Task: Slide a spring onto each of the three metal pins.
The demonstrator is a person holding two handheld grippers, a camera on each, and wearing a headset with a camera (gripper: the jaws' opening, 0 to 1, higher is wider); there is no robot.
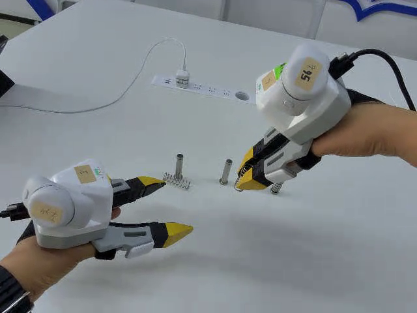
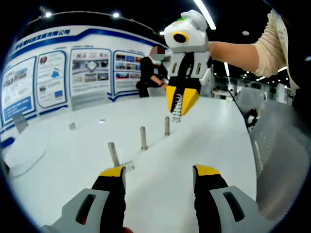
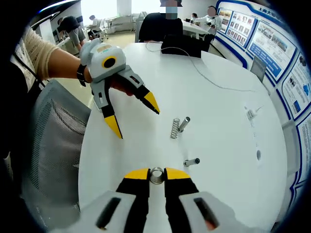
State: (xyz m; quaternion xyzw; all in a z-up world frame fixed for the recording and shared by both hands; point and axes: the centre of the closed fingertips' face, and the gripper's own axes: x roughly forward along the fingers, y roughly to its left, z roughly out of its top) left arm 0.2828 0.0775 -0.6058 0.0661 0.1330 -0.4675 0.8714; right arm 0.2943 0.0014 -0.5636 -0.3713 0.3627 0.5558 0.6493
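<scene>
- Left tool [image 1: 177, 207] at the lower left of the head view, yellow tips far apart, nothing between them.
- Same wide gap at the bottom of the left gripper view, with bare white surface [image 1: 293, 261] between the two tips.
- Right tool [image 1: 242, 184] at the upper right of the head view, tips pointing down close to the surface and squeezed shut on a small spring.
- Held spring [image 2: 179, 109] hanging straight down from those yellow tips in the upper middle of the left gripper view.
- Same held spring seen end-on, like a tiny ring, at the bottom middle of the right gripper view.
- Two bare metal pins standing up in the middle of the head view: left pin [image 1: 179, 163] and middle pin [image 1: 226, 171], near each other.
- Loose spring [image 1: 177, 180] lying flat on the surface, touching the foot of the left pin.
- Third pin [image 2: 166, 125] farthest back in the left gripper view, just below and left of the held spring.
- Ribbed look on that third pin; hard to tell if a spring sits on it.
- White power strip [image 1: 199, 88] near the top middle of the head view, well apart from the pins, with a white plug [image 1: 182, 79] stuck in it.
</scene>
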